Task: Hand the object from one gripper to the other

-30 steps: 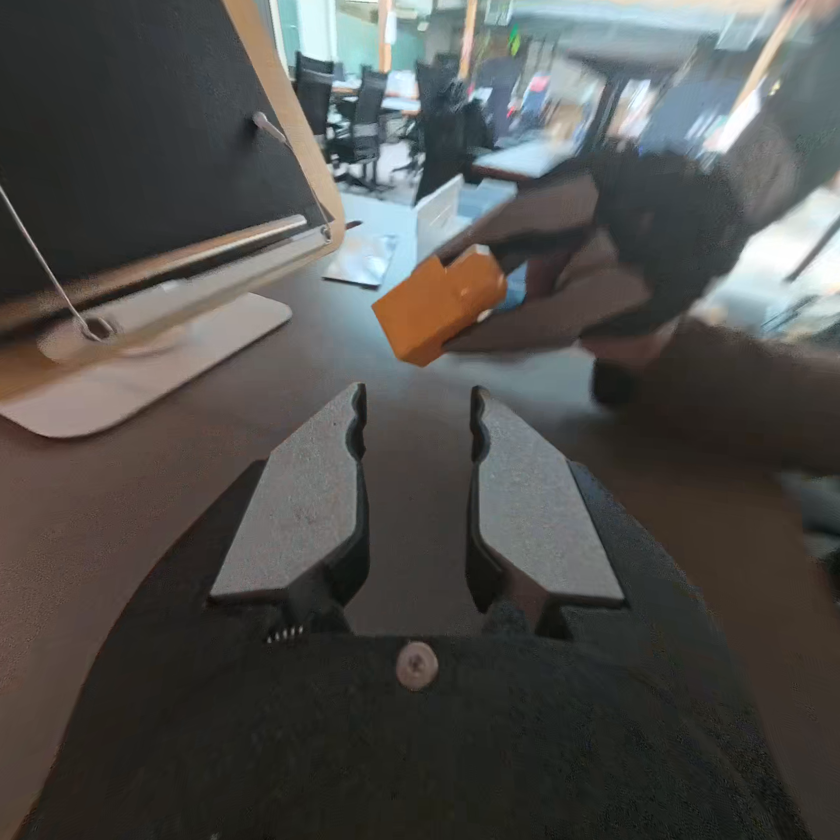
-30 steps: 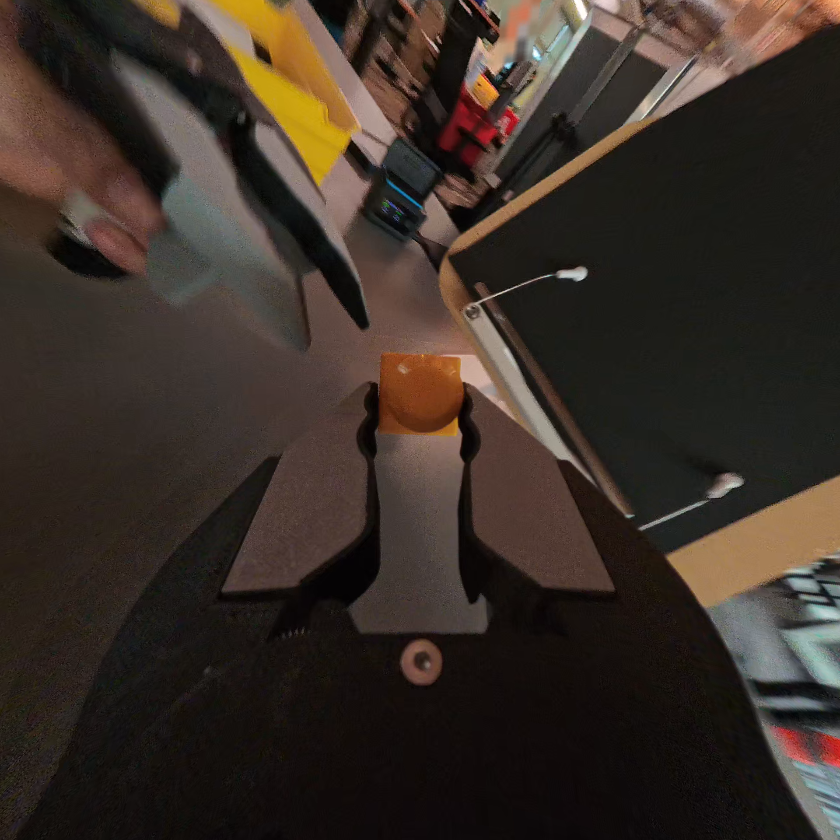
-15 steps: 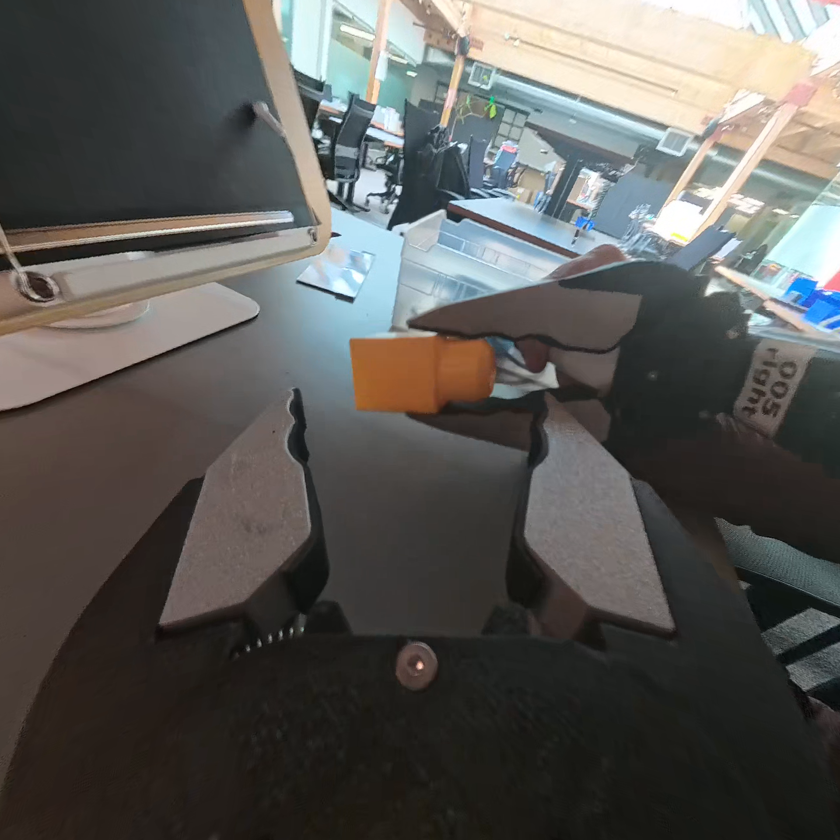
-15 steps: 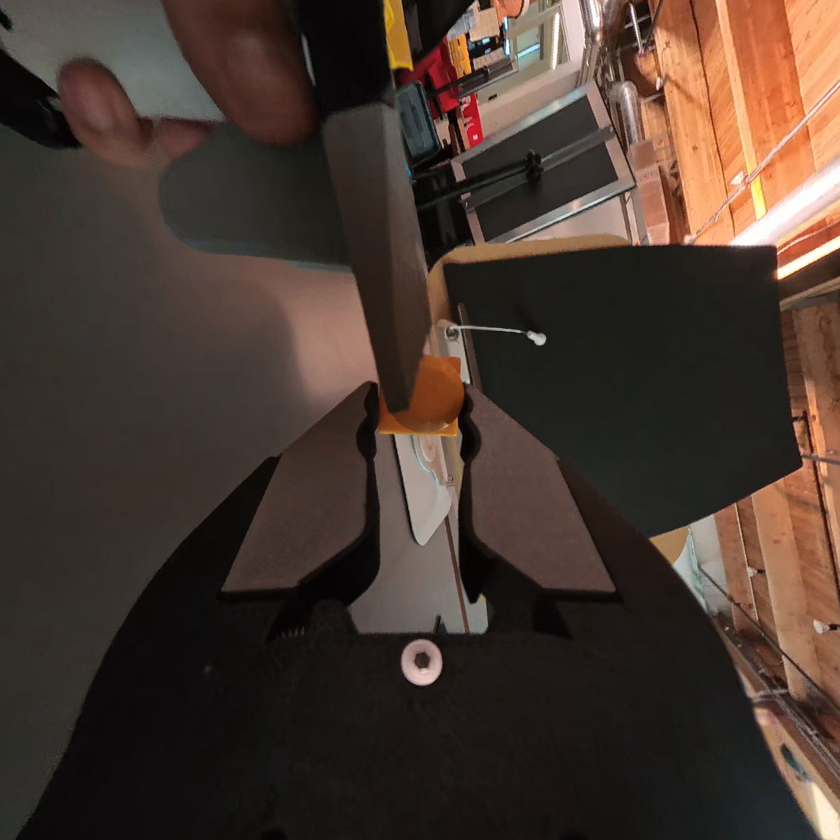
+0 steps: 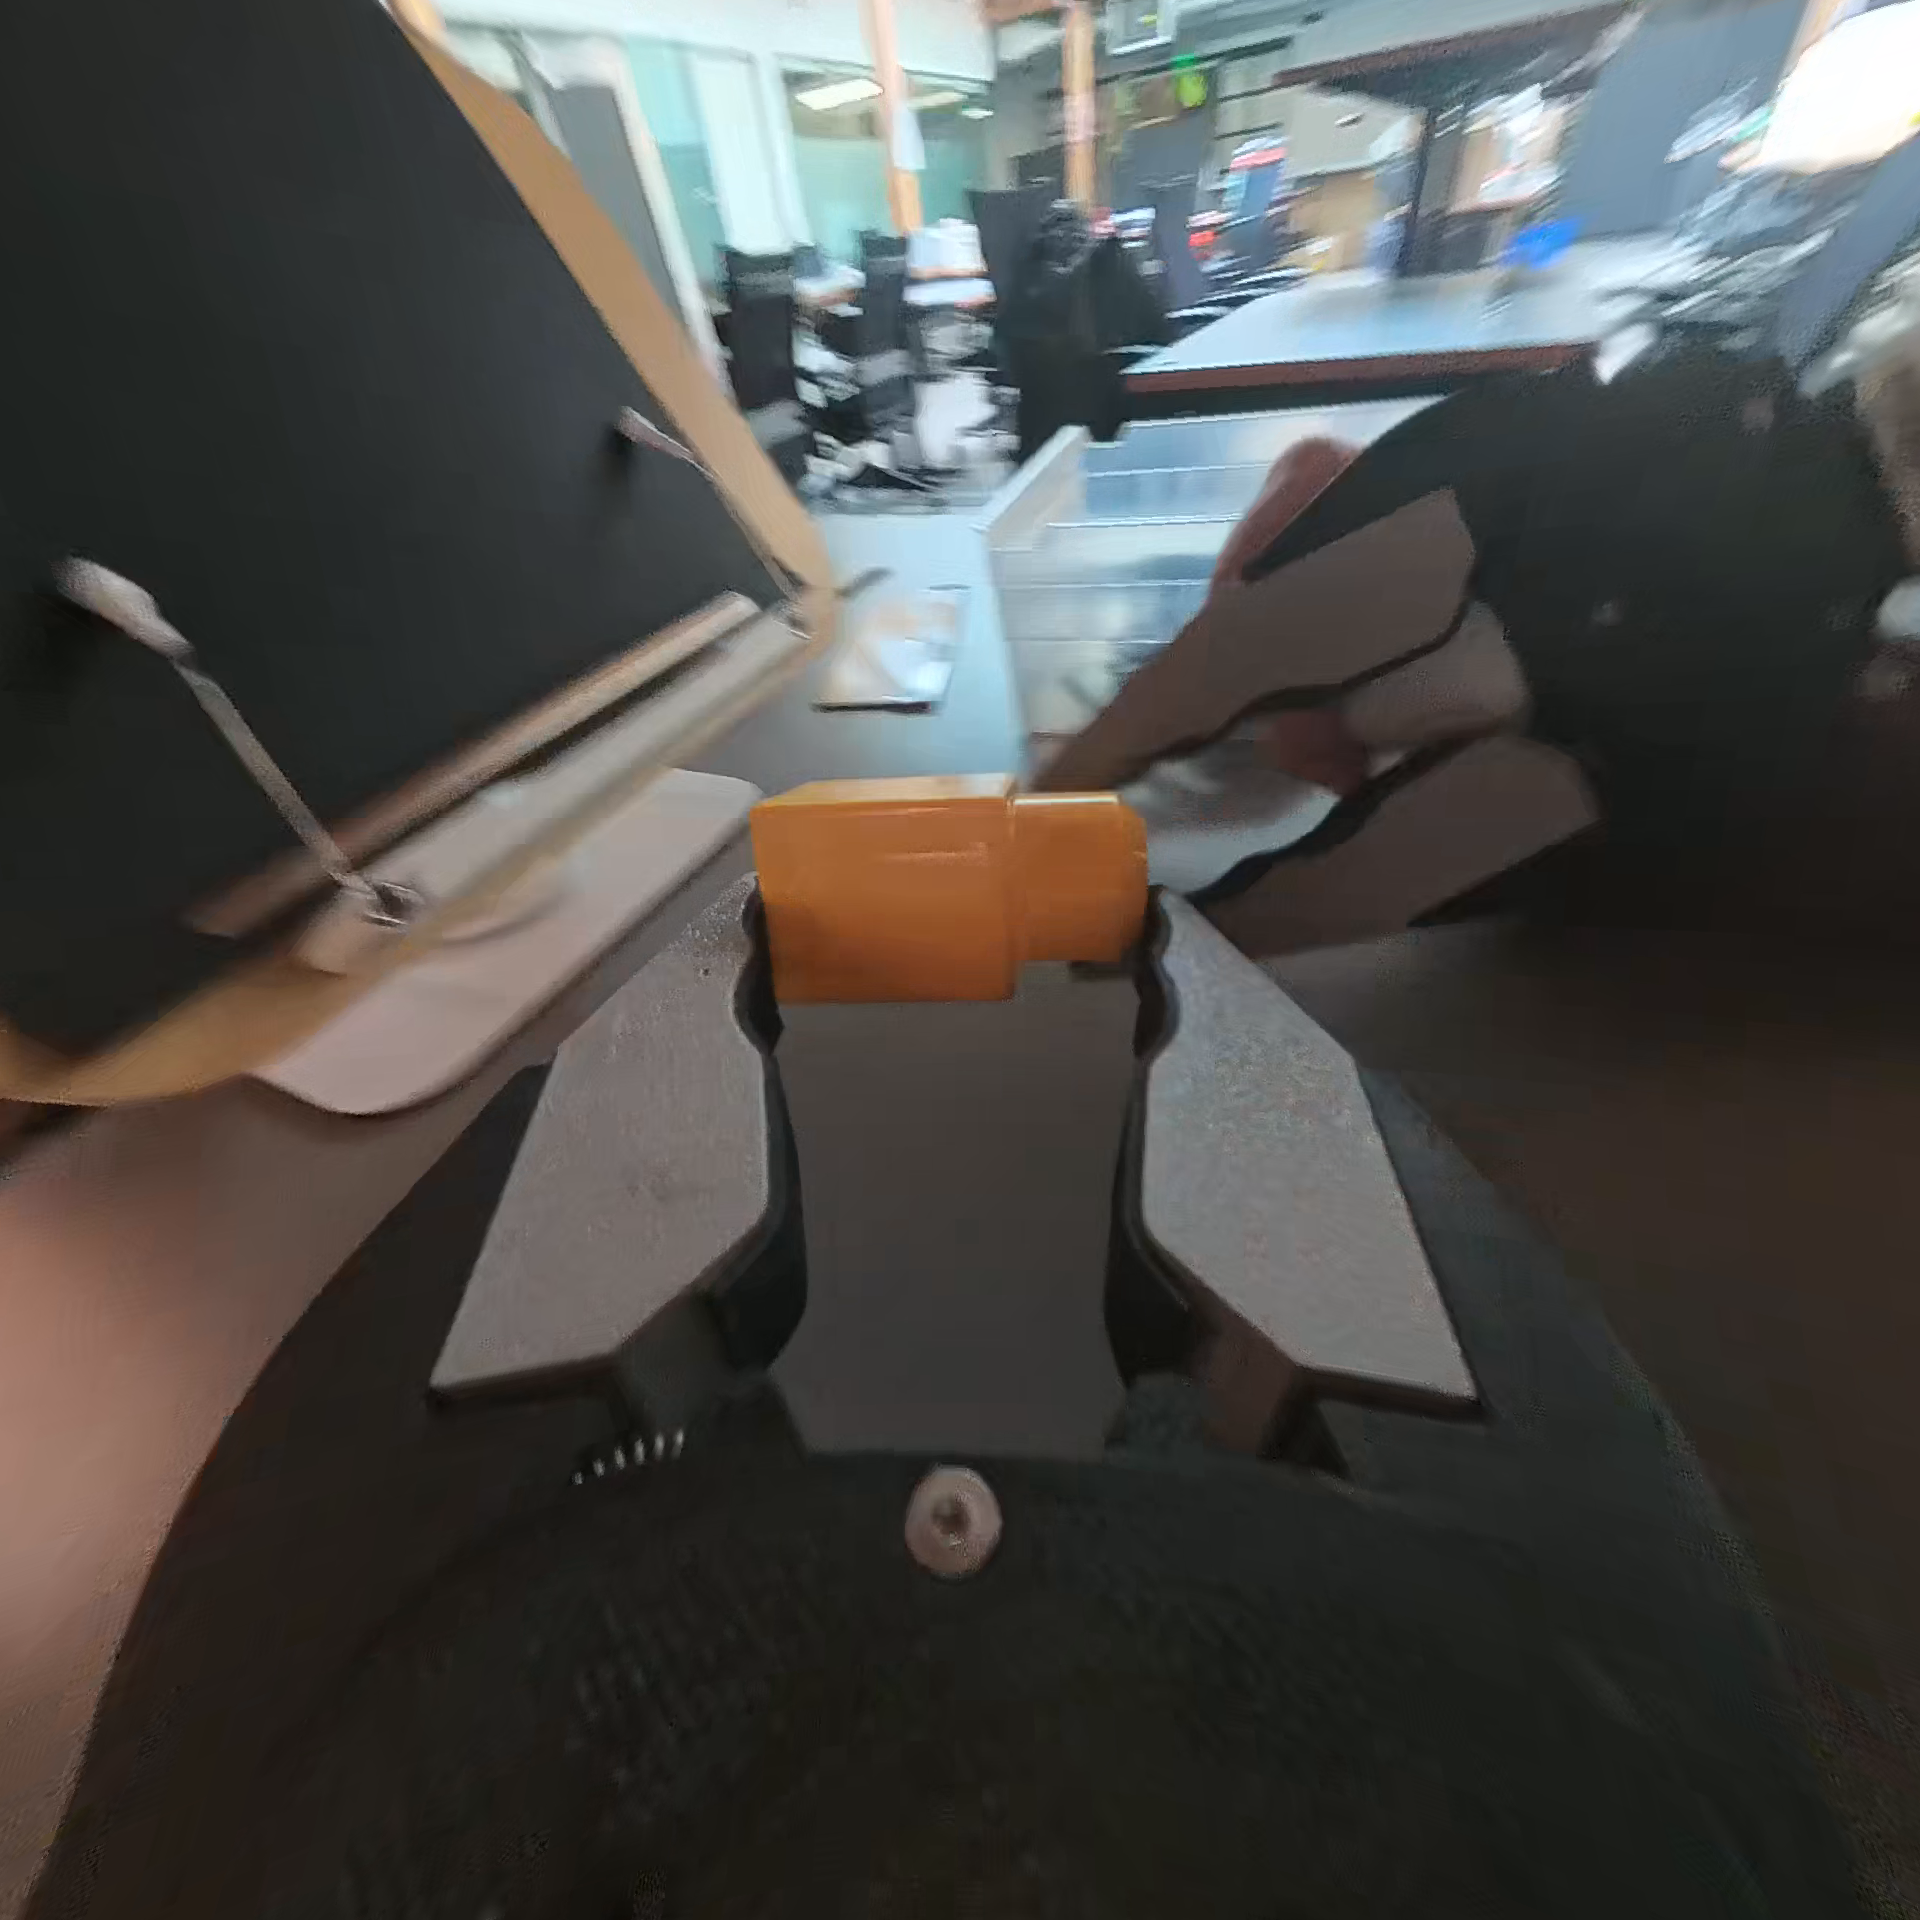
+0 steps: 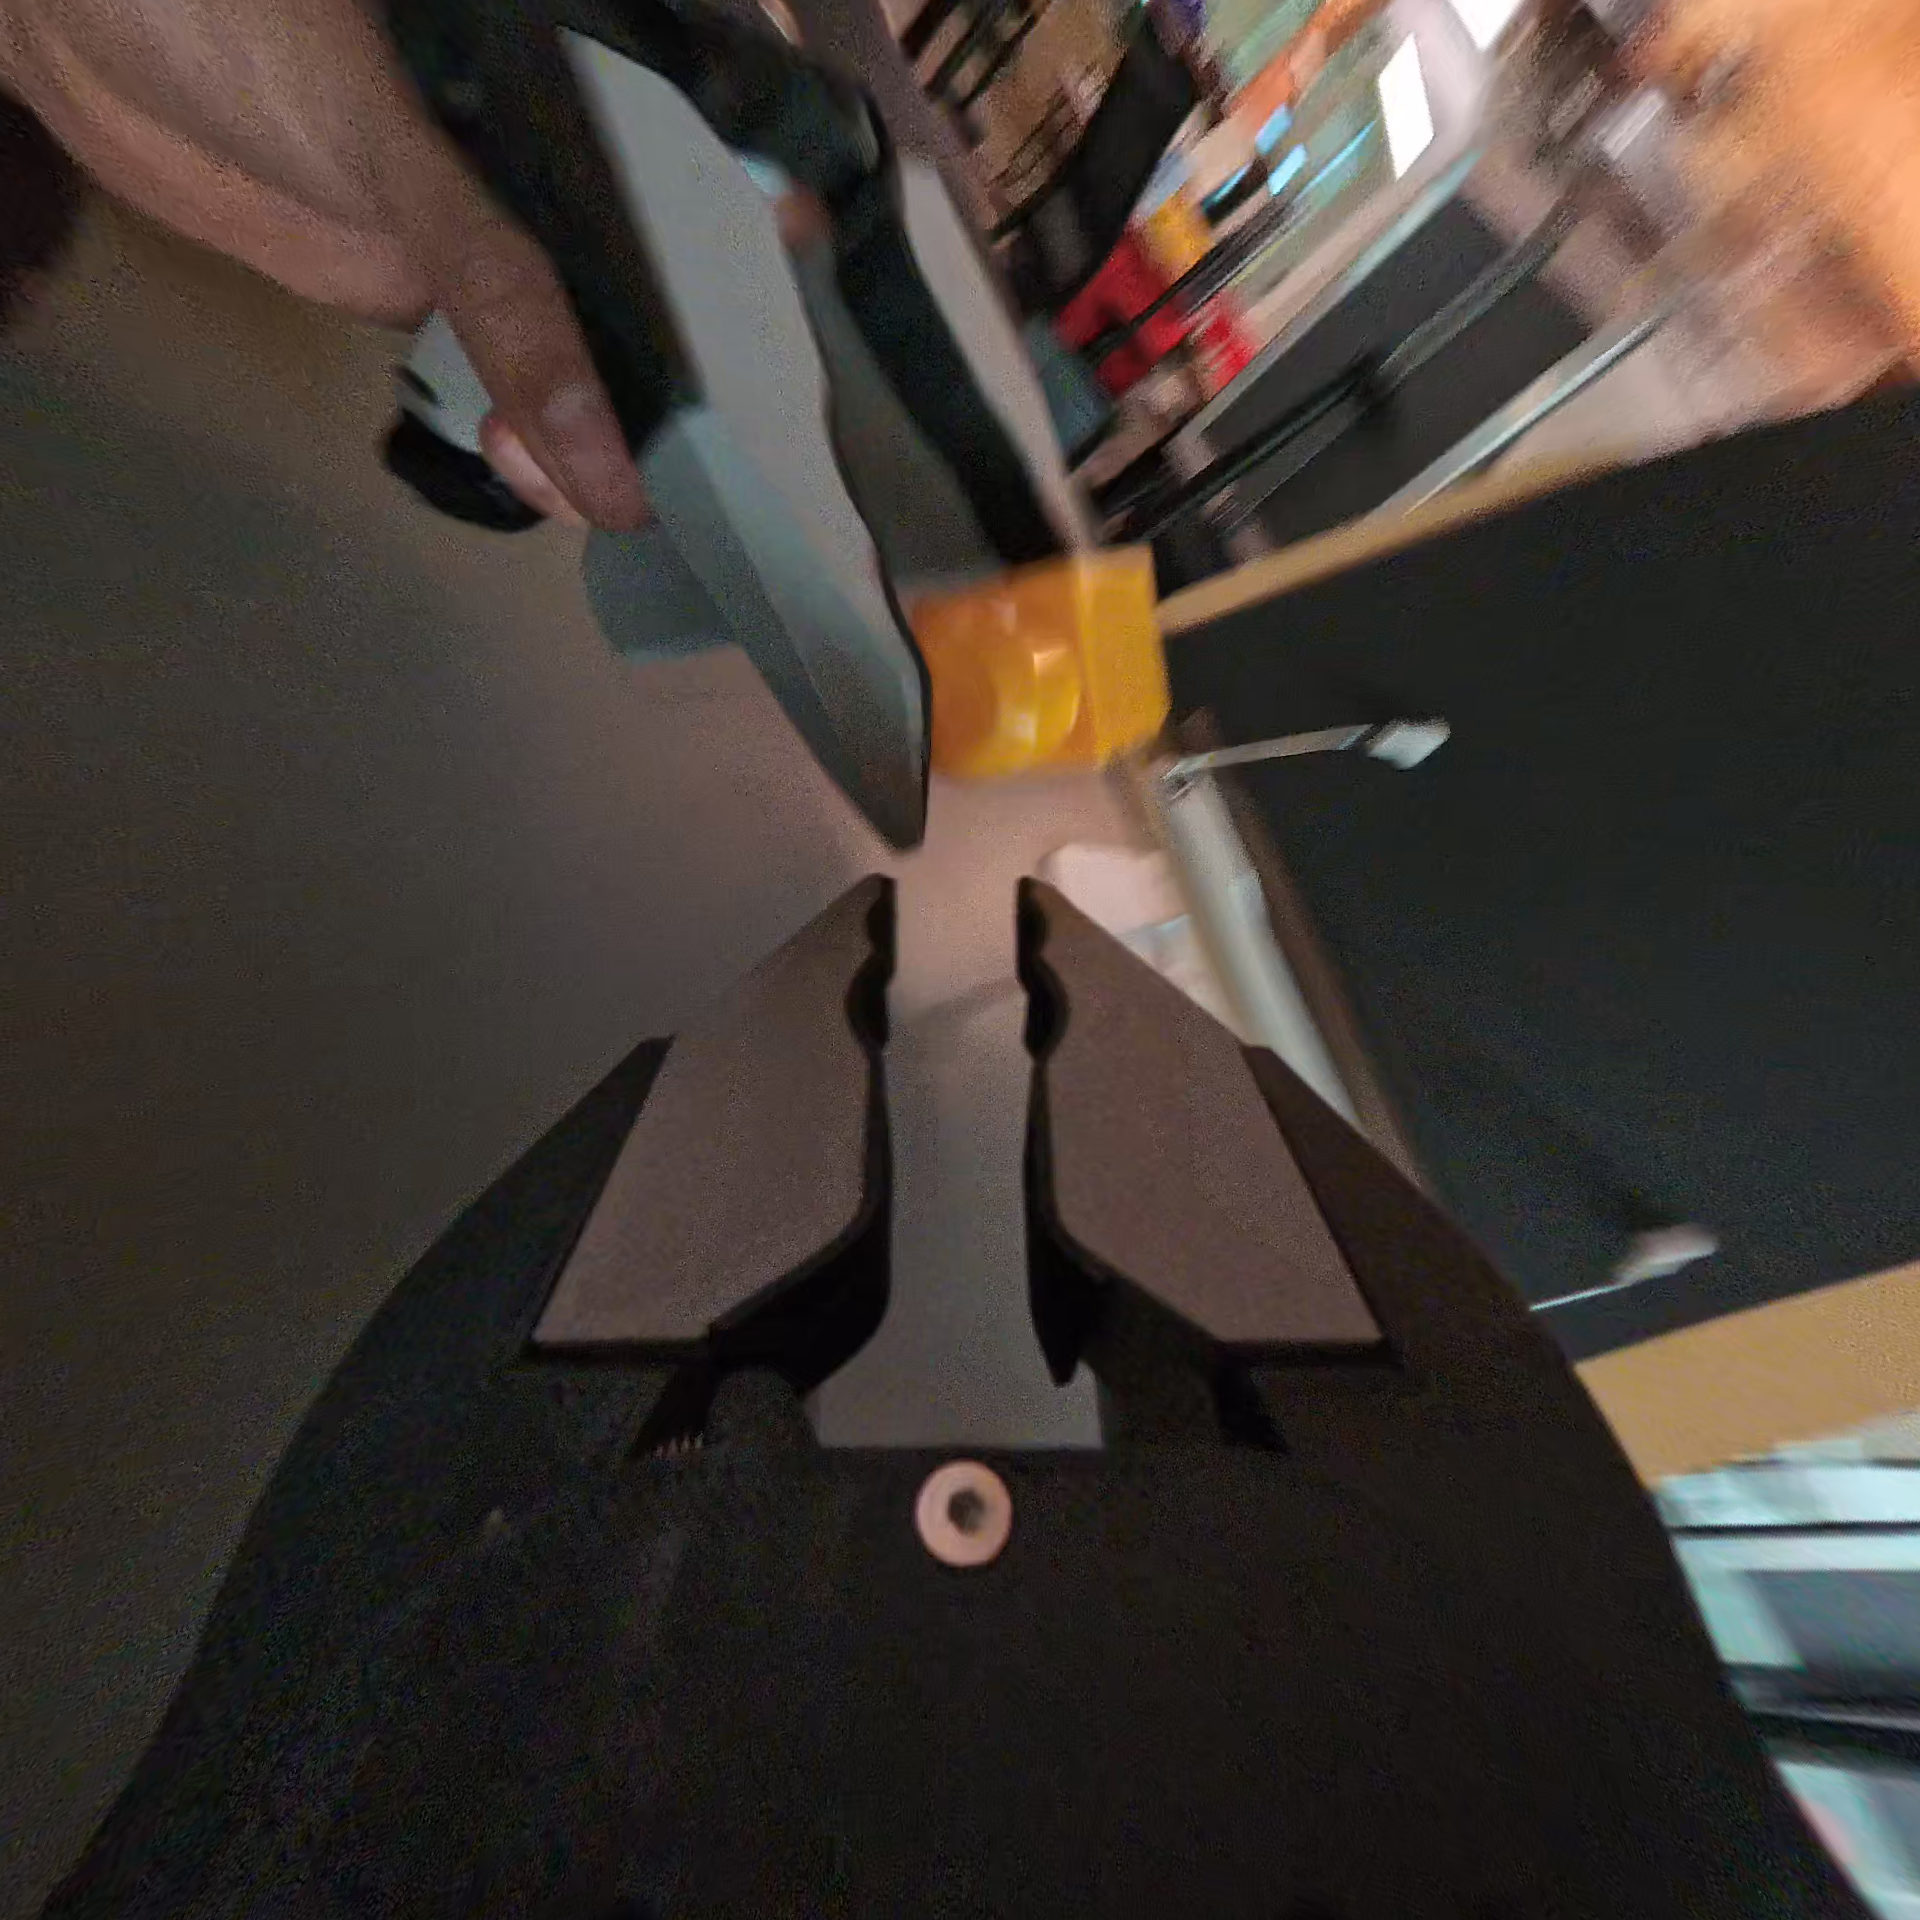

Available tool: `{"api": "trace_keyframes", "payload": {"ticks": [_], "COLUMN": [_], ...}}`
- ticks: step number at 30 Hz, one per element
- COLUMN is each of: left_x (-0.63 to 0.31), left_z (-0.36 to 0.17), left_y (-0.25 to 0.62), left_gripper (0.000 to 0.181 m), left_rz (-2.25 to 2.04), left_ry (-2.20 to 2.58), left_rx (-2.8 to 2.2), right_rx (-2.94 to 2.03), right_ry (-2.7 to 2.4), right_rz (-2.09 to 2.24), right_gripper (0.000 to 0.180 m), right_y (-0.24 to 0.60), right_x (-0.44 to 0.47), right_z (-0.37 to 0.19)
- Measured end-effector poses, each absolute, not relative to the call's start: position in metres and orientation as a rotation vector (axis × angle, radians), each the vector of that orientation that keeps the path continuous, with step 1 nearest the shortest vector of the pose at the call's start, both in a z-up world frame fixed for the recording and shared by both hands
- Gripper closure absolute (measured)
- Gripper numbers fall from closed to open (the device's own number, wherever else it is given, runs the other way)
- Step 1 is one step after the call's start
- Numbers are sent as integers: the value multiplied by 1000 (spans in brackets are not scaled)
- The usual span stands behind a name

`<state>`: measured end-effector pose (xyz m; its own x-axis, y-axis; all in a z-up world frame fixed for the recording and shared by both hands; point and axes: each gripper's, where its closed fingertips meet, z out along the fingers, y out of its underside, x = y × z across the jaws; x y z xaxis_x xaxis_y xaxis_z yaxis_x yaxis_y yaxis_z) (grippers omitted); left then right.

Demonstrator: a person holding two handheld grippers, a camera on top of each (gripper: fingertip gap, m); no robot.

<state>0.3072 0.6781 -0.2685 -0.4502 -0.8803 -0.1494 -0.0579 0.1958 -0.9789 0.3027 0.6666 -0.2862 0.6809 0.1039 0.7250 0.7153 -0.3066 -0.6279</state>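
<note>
In the left wrist view, the left gripper (image 5: 951, 935) has its two grey fingers clenched on an orange plastic block (image 5: 940, 899), which sits crosswise right at the fingertips: the wider square part presses against the left finger (image 5: 665, 1153) and the narrower rounded end against the right one (image 5: 1278, 1174). Below and between the fingers shows the dark tabletop (image 5: 1662, 1122). Just past the block, off the right fingertip, the right gripper (image 5: 1132, 821) points in with its own fingers parted and nothing between them; its nearest tip is close to the block's upper edge, though blur hides whether they touch. Beyond the left fingertip stands a tilted black board with a tan edge (image 5: 312, 468), on a pale base (image 5: 436, 997), with thin metal wires (image 5: 239, 748) across its face. Farther off lies a clear plastic bin (image 5: 1101, 561), then a blurred office room. In the right wrist view, the right gripper's (image 6: 956, 894) fingers are released with a narrow gap at the tips and hold nothing; ahead of them, the left gripper (image 6: 997, 644), carried by a bare hand (image 6: 416, 239), pinches the orange block (image 6: 1044, 665), apart from the right fingertips. Right of the fingers runs the black board (image 6: 1610, 831).
</note>
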Motion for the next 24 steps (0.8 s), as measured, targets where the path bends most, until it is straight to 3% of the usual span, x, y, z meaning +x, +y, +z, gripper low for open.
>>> {"api": "trace_keyframes", "payload": {"ticks": [1,3,6,9,14,16,17,24], "left_x": [308,309,312,313,309,310,310,309], "left_z": [-263,-258,-265,-273,-262,-266,-268,-269], "left_y": [684,691,689,672,657,655,654,654], "left_gripper": [114,114,114,114,114,114,114,116], "left_rz": [-1244,-1080,-801,-644,-664,-620,-584,-645], "left_ry": [1665,1622,1627,1646,1587,1603,1603,1595], "left_rx": [-832,-753,-586,-394,-324,-291,-269,-318], "right_rx": [-1899,-2013,-1959,-1765,-1792,-1804,-1804,-1832], "right_ry": [-558,-346,-96,17,-55,-98,-95,-158], "right_rz": [-540,-261,253,796,861,783,756,617], "right_gripper": [165,155,115,103,108,133,136,137], "right_y": [665,663,662,656,657,662,665,667], "right_x": [310,325,318,296,276,270,270,274], "right_z": [-295,-304,-296,-267,-272,-274,-274,-277]}}
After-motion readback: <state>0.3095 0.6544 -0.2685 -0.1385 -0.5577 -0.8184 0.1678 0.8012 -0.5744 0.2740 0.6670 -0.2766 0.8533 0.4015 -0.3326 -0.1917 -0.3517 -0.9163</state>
